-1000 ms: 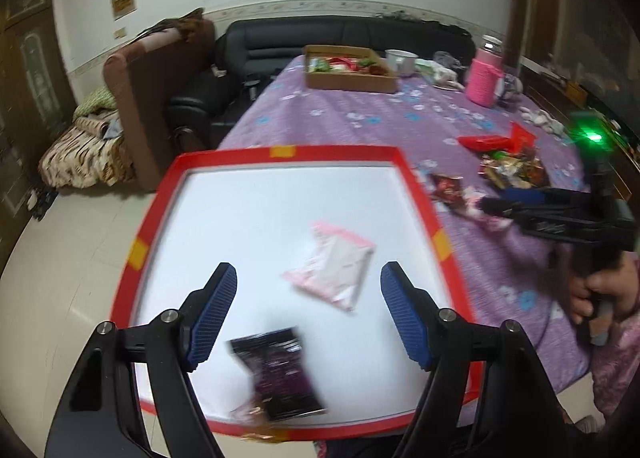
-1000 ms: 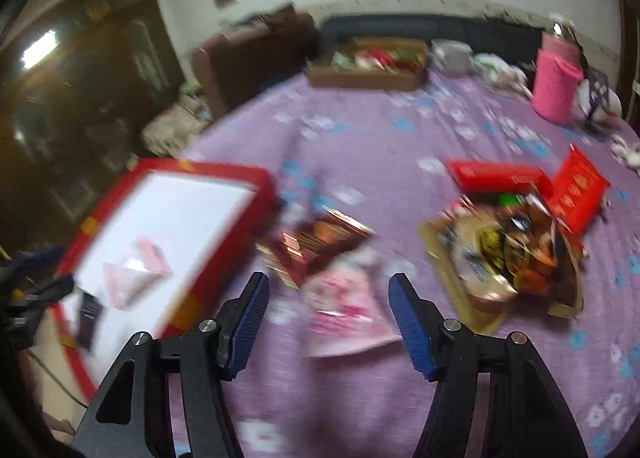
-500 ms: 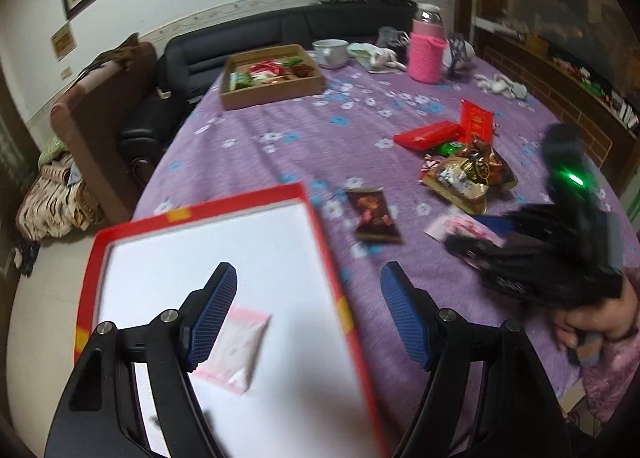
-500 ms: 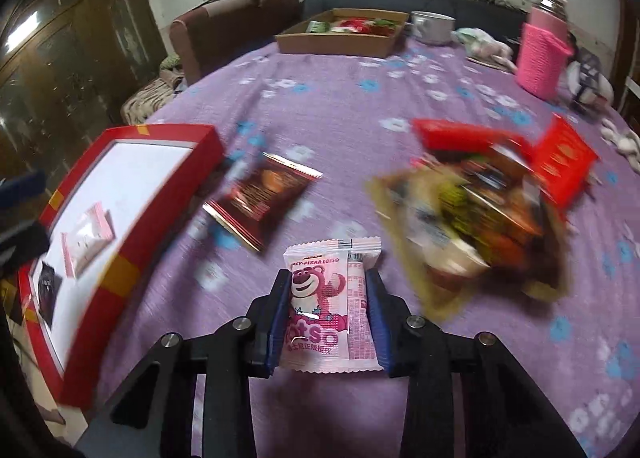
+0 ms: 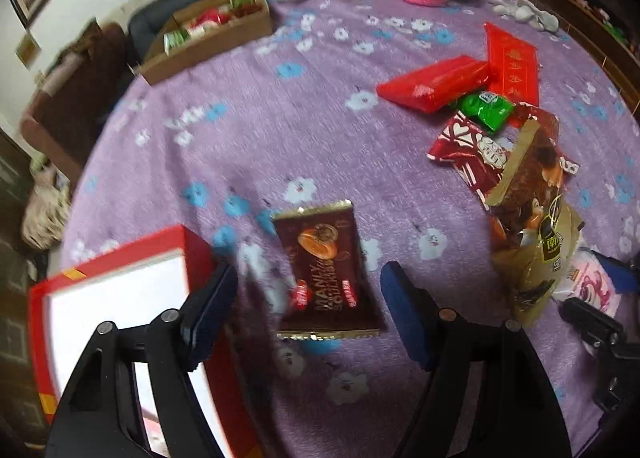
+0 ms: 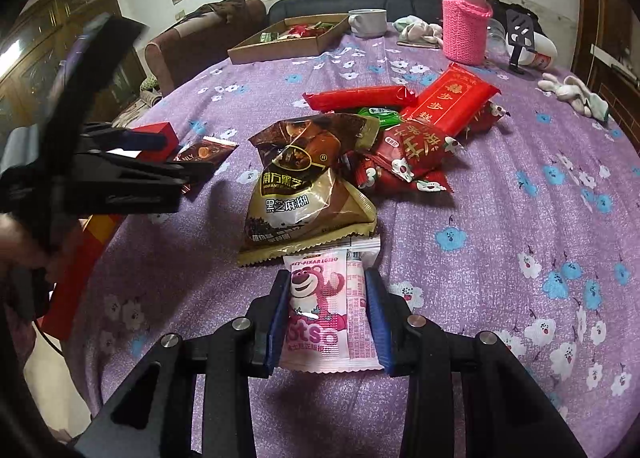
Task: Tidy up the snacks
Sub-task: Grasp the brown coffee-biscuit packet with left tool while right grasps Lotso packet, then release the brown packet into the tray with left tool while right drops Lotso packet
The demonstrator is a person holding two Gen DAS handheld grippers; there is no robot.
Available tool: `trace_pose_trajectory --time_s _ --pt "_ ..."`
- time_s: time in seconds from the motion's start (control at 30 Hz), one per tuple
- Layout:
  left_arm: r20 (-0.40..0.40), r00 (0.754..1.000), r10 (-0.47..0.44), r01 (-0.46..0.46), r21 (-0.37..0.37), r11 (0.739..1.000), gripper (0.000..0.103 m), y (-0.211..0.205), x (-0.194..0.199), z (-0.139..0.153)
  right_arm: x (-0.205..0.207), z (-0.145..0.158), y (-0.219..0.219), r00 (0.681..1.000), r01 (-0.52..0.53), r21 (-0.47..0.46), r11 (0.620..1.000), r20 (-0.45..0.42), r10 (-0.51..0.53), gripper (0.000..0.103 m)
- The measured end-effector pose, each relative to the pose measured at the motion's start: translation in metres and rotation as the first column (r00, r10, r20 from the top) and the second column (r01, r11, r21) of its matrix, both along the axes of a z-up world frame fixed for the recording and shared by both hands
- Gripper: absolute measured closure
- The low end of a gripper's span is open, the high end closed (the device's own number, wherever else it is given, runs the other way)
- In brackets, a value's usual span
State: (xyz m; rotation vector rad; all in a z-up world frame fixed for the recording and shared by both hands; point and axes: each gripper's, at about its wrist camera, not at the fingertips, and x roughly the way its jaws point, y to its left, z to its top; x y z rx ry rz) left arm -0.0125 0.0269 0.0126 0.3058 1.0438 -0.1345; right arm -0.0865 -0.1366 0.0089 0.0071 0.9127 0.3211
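Note:
My right gripper (image 6: pixel 327 278) is shut on a pink bear-print snack packet (image 6: pixel 324 310), its pads pressing both long edges, just in front of a gold-brown bag (image 6: pixel 308 186). That packet (image 5: pixel 592 286) also shows at the right edge of the left wrist view. My left gripper (image 5: pixel 307 274) is open and hangs over a brown chocolate packet (image 5: pixel 324 242) lying flat on the purple tablecloth. The packet sits between the fingers, which do not touch it. A red-rimmed white tray (image 5: pixel 192 242) lies just left of it.
A pile of red, green and brown snack packs (image 5: pixel 480 98) lies to the right. At the far side stand a cardboard box of snacks (image 6: pixel 288 38), a mug (image 6: pixel 368 22) and a bottle in a pink sleeve (image 6: pixel 466 18). Sofas stand beyond the table.
My left gripper swung right, off the tray and over the brown packet. My right gripper closed on the pink bear packet and holds it by the gold-brown bag.

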Motion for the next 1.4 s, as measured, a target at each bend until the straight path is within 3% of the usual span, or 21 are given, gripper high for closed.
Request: trace_pose_trajectory --time_s 0.17,0.23,0.37,0.67,1.07,1.2,1.4 --pt "-0.009 1.000 -0.026 0.025 -0.066 0.997 0.052 -0.004 -0.001 -0.001 0.001 -0.002 -0.008 1.000 0.004 0.066 0.998 -0.010 -0.004 0.064" --pt "-0.020 0.999 -0.041 0.039 -0.108 0.993 0.070 -0.007 -0.002 -0.002 0.001 -0.002 -0.008 1.000 0.005 0.068 0.998 -0.009 -0.005 0.064" --pt "-0.009 0.998 -0.065 0.064 -0.097 0.993 0.071 -0.013 -0.010 -0.001 0.001 -0.002 -0.010 1.000 0.007 0.090 0.996 -0.011 -0.006 0.064" --pt "-0.027 0.994 -0.105 0.097 -0.205 0.974 0.072 -0.017 -0.047 0.000 0.003 -0.002 -0.013 1.000 0.011 0.120 0.993 -0.015 -0.010 0.064" --pt "0.034 0.990 -0.133 0.138 -0.279 0.950 0.072 -0.005 -0.111 0.016 -0.001 0.000 -0.006 1.000 0.007 0.069 0.998 -0.024 -0.006 0.066" --pt "0.040 0.991 -0.124 0.131 -0.305 0.943 0.072 0.004 -0.123 0.017 -0.005 0.001 -0.010 0.998 -0.002 0.137 0.991 -0.064 0.011 0.066" --pt "0.101 0.990 -0.095 0.120 -0.276 0.954 0.072 0.013 -0.134 0.028 -0.014 0.006 -0.001 0.993 -0.064 0.258 0.964 -0.082 0.088 0.067"
